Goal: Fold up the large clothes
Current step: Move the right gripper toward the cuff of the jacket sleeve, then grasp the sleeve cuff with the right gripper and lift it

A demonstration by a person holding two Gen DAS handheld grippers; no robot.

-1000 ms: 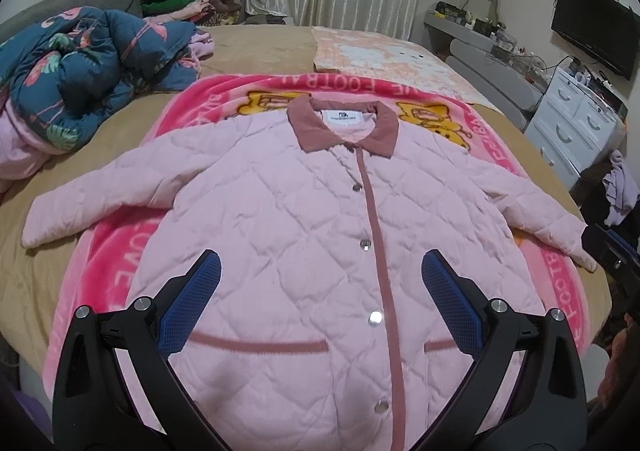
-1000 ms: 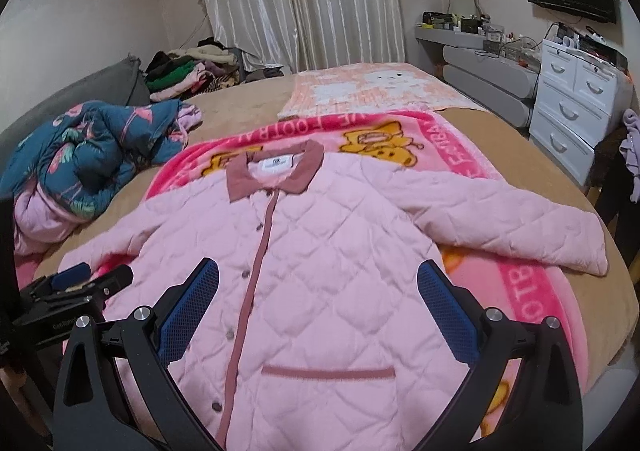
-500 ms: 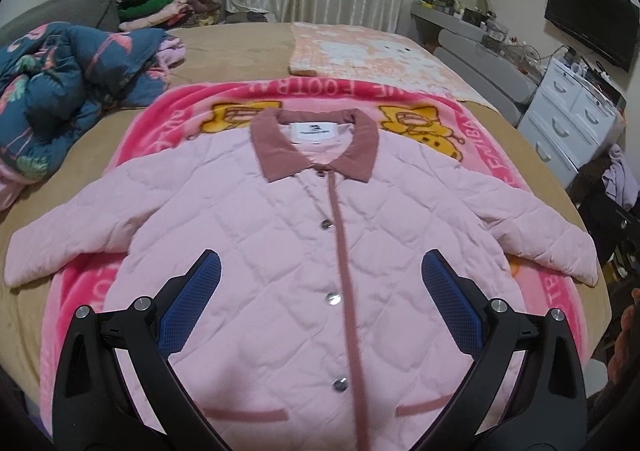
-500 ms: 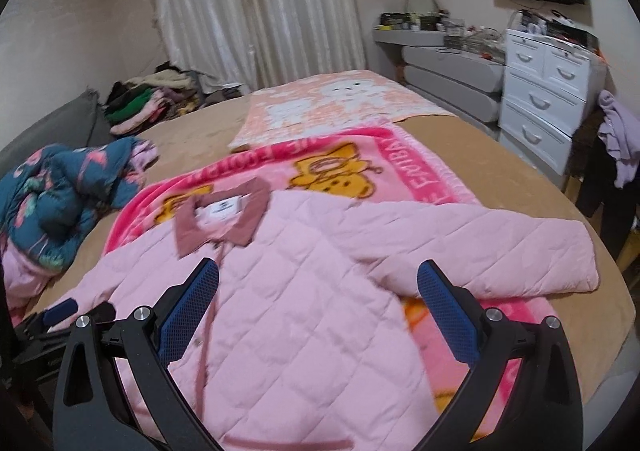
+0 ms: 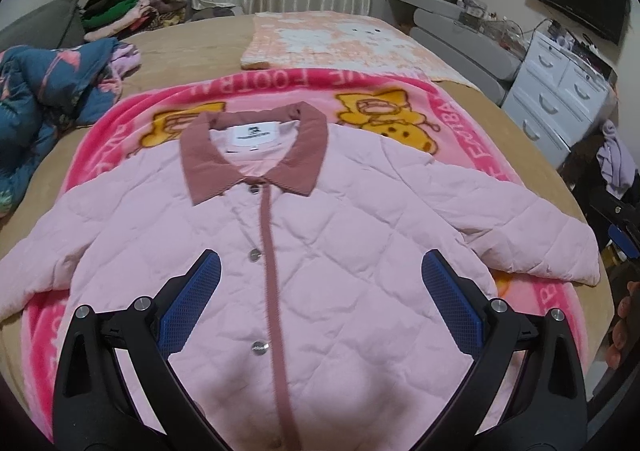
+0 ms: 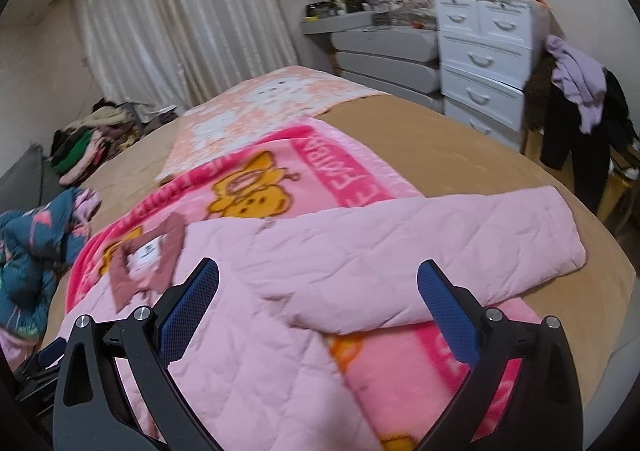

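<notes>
Both grippers, left (image 5: 320,271) and right (image 6: 318,279), spread over pink jacket (image 5: 320,251) on blanketed bed (image 6: 420,143).

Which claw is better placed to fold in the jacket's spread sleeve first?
Right, probably. The right claw is open, facing the right sleeve; the left claw, also open, faces the jacket front.
</notes>
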